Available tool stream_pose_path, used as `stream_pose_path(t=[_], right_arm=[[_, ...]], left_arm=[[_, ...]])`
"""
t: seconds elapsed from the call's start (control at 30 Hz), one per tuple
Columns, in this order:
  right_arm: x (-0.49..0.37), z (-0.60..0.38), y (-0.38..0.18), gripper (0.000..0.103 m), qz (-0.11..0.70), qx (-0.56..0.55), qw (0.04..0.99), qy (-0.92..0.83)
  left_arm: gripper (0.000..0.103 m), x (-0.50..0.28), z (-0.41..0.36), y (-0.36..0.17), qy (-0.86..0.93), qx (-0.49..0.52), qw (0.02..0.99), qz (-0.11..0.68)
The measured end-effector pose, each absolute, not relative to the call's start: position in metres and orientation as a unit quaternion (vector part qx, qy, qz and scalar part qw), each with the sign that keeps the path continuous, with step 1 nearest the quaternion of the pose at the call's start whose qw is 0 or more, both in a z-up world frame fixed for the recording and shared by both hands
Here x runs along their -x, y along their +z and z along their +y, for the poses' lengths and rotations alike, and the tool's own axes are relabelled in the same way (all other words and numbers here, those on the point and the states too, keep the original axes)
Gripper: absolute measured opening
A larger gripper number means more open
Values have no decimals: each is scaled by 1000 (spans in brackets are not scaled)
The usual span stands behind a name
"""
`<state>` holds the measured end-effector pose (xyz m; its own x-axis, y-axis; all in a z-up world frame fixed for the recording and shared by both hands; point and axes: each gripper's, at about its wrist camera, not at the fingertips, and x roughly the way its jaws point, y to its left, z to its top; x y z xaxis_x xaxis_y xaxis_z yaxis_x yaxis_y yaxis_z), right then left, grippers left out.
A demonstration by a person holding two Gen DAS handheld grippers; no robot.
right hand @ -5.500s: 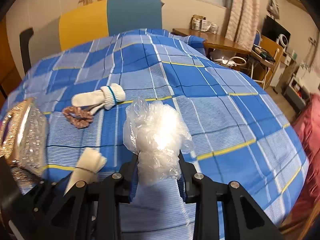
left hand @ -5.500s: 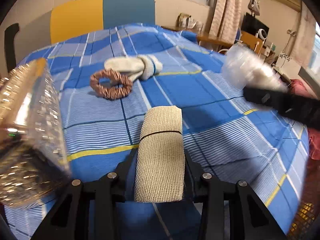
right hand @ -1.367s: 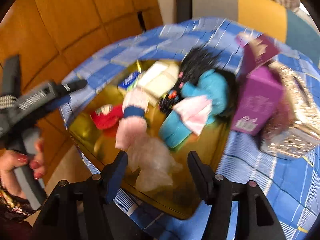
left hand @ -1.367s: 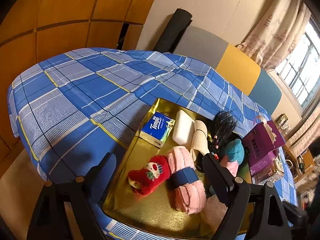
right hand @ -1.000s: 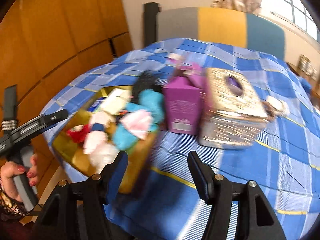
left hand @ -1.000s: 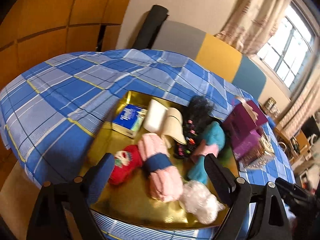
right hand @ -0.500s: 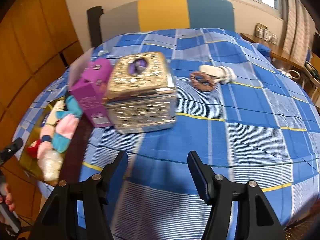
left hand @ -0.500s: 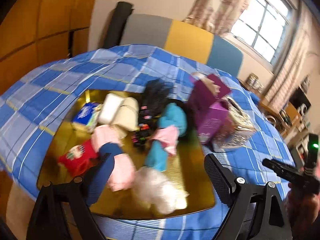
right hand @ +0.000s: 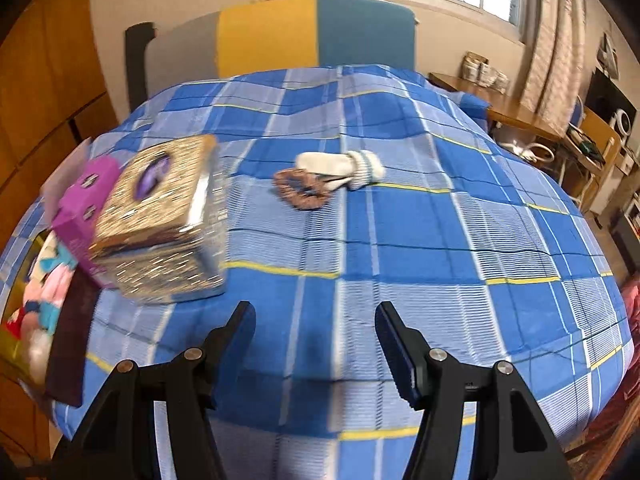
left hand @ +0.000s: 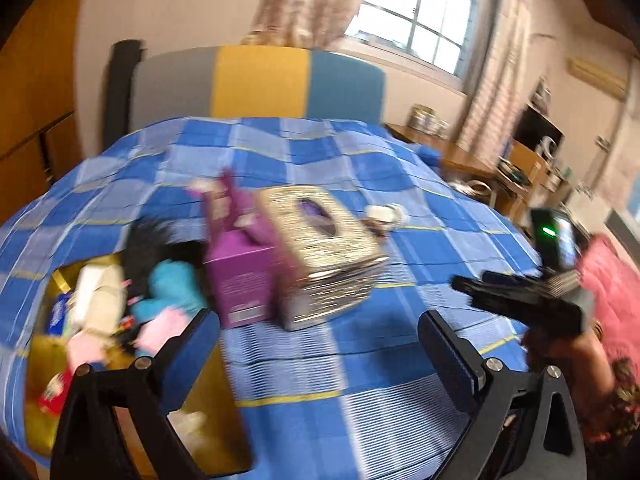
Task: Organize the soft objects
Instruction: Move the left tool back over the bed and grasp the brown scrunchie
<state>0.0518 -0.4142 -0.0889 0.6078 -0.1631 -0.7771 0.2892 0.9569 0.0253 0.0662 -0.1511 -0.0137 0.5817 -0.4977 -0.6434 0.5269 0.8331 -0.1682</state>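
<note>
Left gripper (left hand: 318,354): jaws opening, nothing between them. Right gripper (right hand: 316,340): part-open, empty, above blue plaid cloth (right hand: 420,240). White sock (right hand: 340,166) touches brown scrunchie (right hand: 302,190); gold tray (left hand: 44,432) holds soft items.

Room and clutter around a checked cloth

A glitter box (right hand: 160,216) touches a purple box (right hand: 82,200) on the blue cloth (right hand: 420,240); behind stand a 3-colour headboard (right hand: 280,36), a window (left hand: 416,28), curtains (left hand: 308,4) and a desk (right hand: 504,110).
</note>
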Motion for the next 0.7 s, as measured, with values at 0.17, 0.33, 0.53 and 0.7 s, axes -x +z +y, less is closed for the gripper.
stream_pose_path(t=[0.17, 0.33, 0.53, 0.7], right_arm=[[-75, -470, -95, 63, 428, -79, 879, -195], [-91, -529, -99, 63, 410, -96, 866, -269], [-75, -572, -120, 63, 415, -161, 838, -314], [-62, -593, -120, 63, 391, -251, 834, -298]], left_arm=[[102, -80, -218, 1, -331, -30, 869, 367], [102, -121, -303, 2, -314, -65, 854, 408], [102, -179, -389, -27, -289, -112, 843, 439], [102, -233, -433, -78, -226, -145, 831, 486]])
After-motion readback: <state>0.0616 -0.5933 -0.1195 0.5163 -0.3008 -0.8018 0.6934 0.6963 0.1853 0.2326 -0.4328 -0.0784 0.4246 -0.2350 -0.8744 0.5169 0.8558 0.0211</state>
